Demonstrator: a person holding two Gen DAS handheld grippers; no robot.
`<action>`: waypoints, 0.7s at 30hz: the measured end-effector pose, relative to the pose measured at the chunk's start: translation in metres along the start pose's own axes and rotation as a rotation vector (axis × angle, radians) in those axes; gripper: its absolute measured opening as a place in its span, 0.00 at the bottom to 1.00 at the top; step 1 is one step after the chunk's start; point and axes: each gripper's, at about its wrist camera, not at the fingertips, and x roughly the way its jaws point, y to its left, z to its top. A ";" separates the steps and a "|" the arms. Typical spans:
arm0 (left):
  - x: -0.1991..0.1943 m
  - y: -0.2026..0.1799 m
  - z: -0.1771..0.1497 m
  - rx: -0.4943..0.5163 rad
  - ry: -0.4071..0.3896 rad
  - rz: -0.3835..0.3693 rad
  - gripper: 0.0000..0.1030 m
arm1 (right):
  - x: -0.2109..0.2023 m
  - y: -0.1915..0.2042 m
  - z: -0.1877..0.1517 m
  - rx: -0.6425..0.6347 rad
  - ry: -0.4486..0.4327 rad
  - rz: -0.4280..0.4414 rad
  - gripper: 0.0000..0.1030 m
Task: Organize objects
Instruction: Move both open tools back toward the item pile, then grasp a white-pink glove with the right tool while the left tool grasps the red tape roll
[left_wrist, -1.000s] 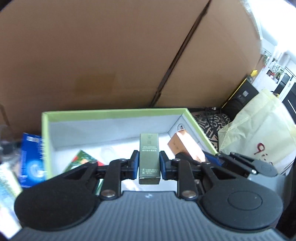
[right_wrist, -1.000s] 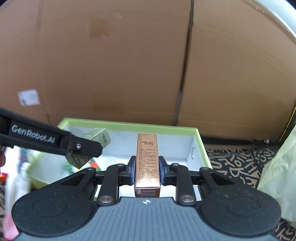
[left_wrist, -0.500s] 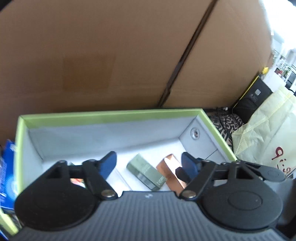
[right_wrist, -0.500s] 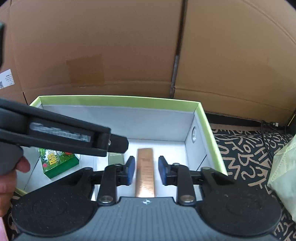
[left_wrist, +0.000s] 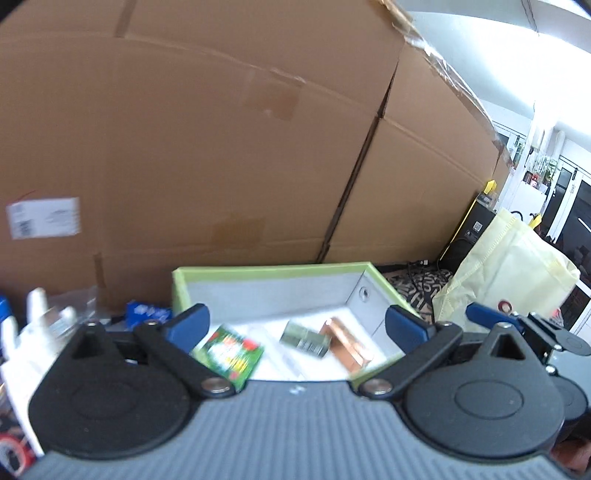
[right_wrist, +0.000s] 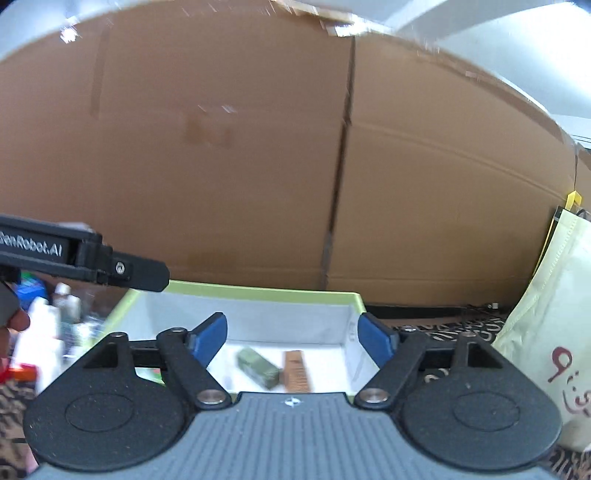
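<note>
My left gripper (left_wrist: 297, 325) stood wide open with nothing between its blue pads, its jaws having just been opening. My right gripper (right_wrist: 293, 334) was likewise spread and empty, also just opened. Both faced the green-rimmed box (left_wrist: 258, 271). Inside it the olive carton (right_wrist: 258, 368) lay flat just left of the copper carton (right_wrist: 295, 371), with the green patterned packet (left_wrist: 231, 350) farther left.

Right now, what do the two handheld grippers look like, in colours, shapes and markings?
Both match: the left gripper and right gripper each have blue fingertip pads on black linkage arms with silver pivot screws, round black discs at either side, and a ribbed grey body. In the right wrist view, the left gripper's black side bar reads white "GenRobot.AI" lettering.
</note>
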 end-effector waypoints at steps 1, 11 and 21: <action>-0.010 0.005 -0.006 -0.002 0.000 0.008 1.00 | -0.010 0.005 -0.003 0.007 -0.018 0.013 0.84; -0.091 0.079 -0.074 -0.157 -0.010 0.176 1.00 | -0.051 0.059 -0.050 0.050 -0.045 0.125 0.87; -0.113 0.134 -0.119 -0.203 0.067 0.345 1.00 | -0.032 0.124 -0.099 0.041 0.103 0.258 0.87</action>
